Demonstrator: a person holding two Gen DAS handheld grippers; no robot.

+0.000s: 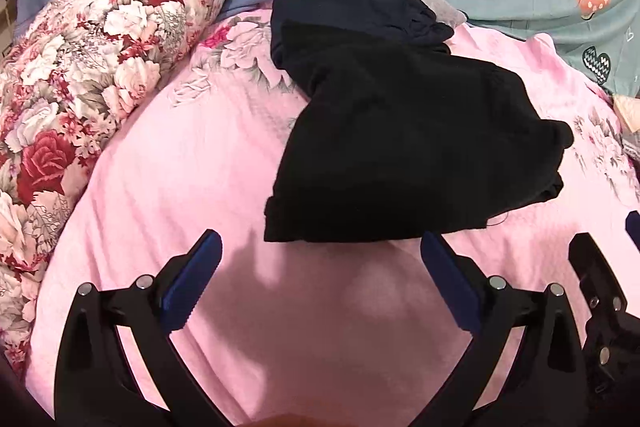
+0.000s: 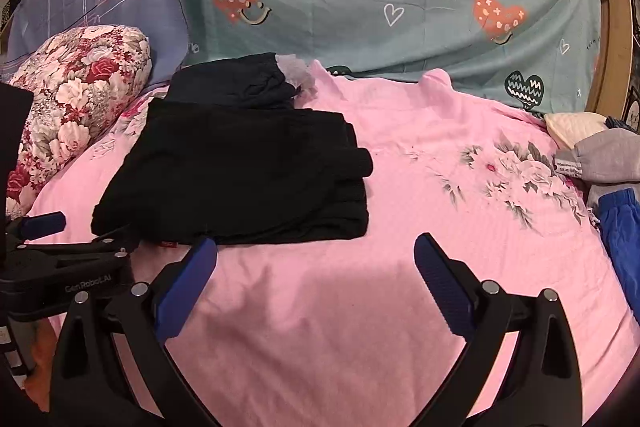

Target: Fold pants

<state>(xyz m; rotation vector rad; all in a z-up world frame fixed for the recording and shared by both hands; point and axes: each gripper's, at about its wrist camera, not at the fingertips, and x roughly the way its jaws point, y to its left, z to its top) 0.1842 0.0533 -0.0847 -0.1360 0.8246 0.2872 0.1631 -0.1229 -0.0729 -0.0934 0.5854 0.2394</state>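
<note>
Black pants (image 2: 236,171) lie folded on the pink bed (image 2: 360,307), long axis running left-right, beside a floral pillow (image 2: 76,99). Left tongs (image 1: 320,259) and right tongs (image 2: 316,259) both spread wide, gripping nothing.

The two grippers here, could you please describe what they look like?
Both the left gripper and right gripper have black, angular plastic frames with silver bolts at the joints. Their fingers carry ridged blue pads. The left gripper's body bears pale lettering. No cables or sleeves show.
</note>
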